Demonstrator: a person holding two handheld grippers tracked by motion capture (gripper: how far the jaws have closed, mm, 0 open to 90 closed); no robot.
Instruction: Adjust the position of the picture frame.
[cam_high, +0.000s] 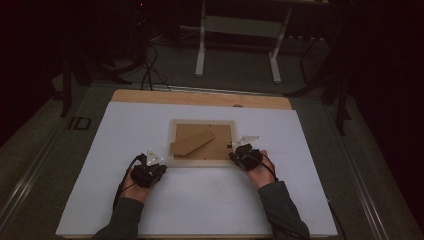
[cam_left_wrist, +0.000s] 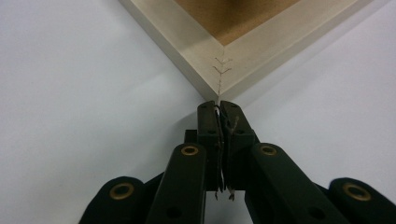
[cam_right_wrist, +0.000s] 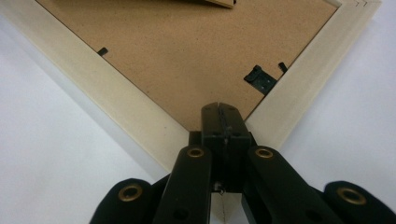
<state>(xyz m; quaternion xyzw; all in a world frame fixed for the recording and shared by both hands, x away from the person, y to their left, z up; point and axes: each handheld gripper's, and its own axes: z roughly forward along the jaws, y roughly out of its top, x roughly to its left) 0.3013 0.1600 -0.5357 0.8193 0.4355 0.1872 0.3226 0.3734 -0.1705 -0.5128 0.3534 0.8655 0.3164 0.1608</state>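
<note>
A pale wooden picture frame (cam_high: 200, 162) lies face down on the white board (cam_high: 200, 200), its brown backing (cam_high: 222, 135) and folded stand (cam_high: 192, 142) facing up. My left gripper (cam_high: 161, 163) is shut with nothing in it, and its tips (cam_left_wrist: 218, 105) touch the frame's near-left corner (cam_left_wrist: 219, 70) at the stapled mitre joint. My right gripper (cam_high: 233, 156) is also shut and holds nothing. Its tips (cam_right_wrist: 219, 107) sit over the near-right corner, on the backing (cam_right_wrist: 187, 60) just inside the rim (cam_right_wrist: 116, 107). A black turn clip (cam_right_wrist: 261, 80) lies close to its right.
The white board covers a wooden table whose far edge (cam_high: 200, 97) shows behind it. White desk legs (cam_high: 201, 50) and floor cables (cam_high: 147, 70) stand beyond the table. Open board lies in front of the frame and on both sides.
</note>
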